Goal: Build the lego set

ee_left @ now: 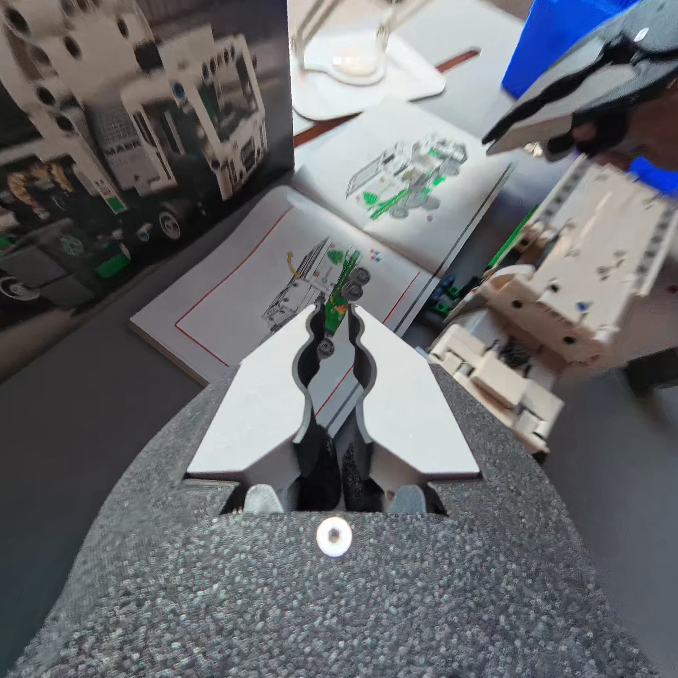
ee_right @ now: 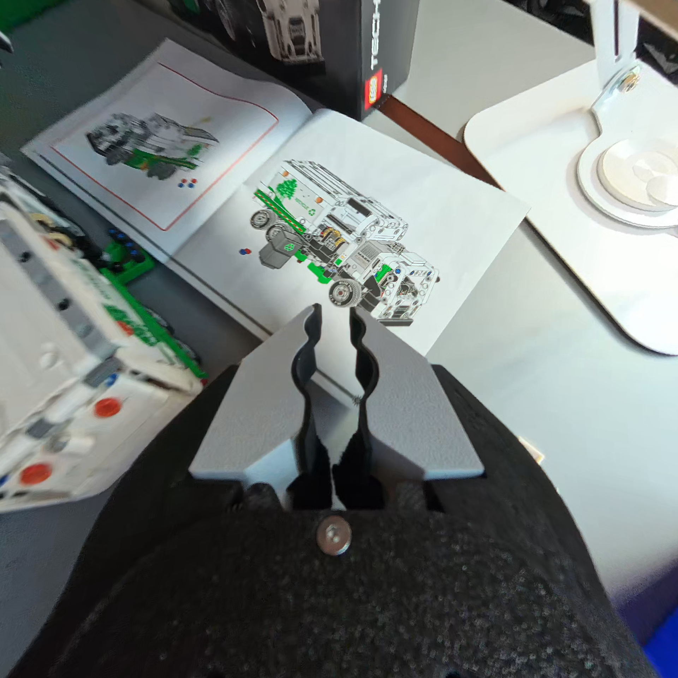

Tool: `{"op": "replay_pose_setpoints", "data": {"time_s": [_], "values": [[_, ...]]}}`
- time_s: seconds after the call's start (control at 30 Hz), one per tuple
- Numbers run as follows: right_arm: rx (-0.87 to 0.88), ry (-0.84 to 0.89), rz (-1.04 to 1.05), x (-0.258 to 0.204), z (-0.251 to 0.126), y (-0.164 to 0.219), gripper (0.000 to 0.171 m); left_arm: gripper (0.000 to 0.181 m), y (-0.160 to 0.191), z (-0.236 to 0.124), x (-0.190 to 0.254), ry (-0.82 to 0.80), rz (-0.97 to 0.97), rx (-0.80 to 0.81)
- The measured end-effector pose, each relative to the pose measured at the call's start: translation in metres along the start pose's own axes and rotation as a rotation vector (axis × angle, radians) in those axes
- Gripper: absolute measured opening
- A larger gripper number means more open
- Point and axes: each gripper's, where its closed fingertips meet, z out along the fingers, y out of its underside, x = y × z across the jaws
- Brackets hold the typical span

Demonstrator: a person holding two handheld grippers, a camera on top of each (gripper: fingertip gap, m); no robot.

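A white and green lego truck model (ee_left: 572,279) lies on the grey table at the right of the left wrist view, blurred; it also shows at the left of the right wrist view (ee_right: 62,367). My left gripper (ee_left: 334,309) hovers over the open instruction booklet (ee_left: 257,271), jaws slightly apart and empty. My right gripper (ee_right: 334,308) hovers over the booklet's right page (ee_right: 422,190), jaws slightly apart and empty. The right gripper also shows above the model in the left wrist view (ee_left: 572,95). A green piece with blue pins (ee_right: 126,262) sits at the model's far end.
The dark lego box (ee_left: 128,128) stands upright behind the booklet; it also shows in the right wrist view (ee_right: 315,40). A white stand base (ee_right: 605,190) sits at the back right. A blue object (ee_left: 550,40) is behind the right gripper.
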Motion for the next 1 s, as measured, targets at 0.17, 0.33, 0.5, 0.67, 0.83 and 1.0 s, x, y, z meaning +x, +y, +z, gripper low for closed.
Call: {"op": "replay_pose_setpoints", "data": {"time_s": [0.17, 0.33, 0.5, 0.67, 0.83, 1.0], "values": [[0.174, -0.045, 0.074, -0.016, -0.051, 0.004, 0.021, 0.017, -0.026, -0.046, 0.014, -0.047, -0.068, 0.24], [0.332, 0.011, 0.074, -0.016, -0.073, 0.007, 0.025, 0.022, -0.012, -0.057, 0.009, -0.136, -0.113, 0.358], [0.297, 0.017, 0.056, -0.015, -0.066, 0.015, 0.025, 0.021, 0.002, -0.066, -0.008, -0.259, 0.03, 0.276], [0.248, -0.057, 0.111, -0.023, -0.057, 0.022, 0.024, 0.021, 0.011, -0.067, -0.021, -0.187, -0.11, 0.294], [0.207, -0.026, 0.084, -0.018, -0.055, 0.029, 0.023, 0.021, 0.008, -0.07, -0.022, -0.165, -0.154, 0.328], [0.196, -0.035, 0.099, -0.018, -0.053, 0.032, 0.023, 0.021, 0.012, -0.062, -0.018, -0.162, -0.141, 0.291]]}}
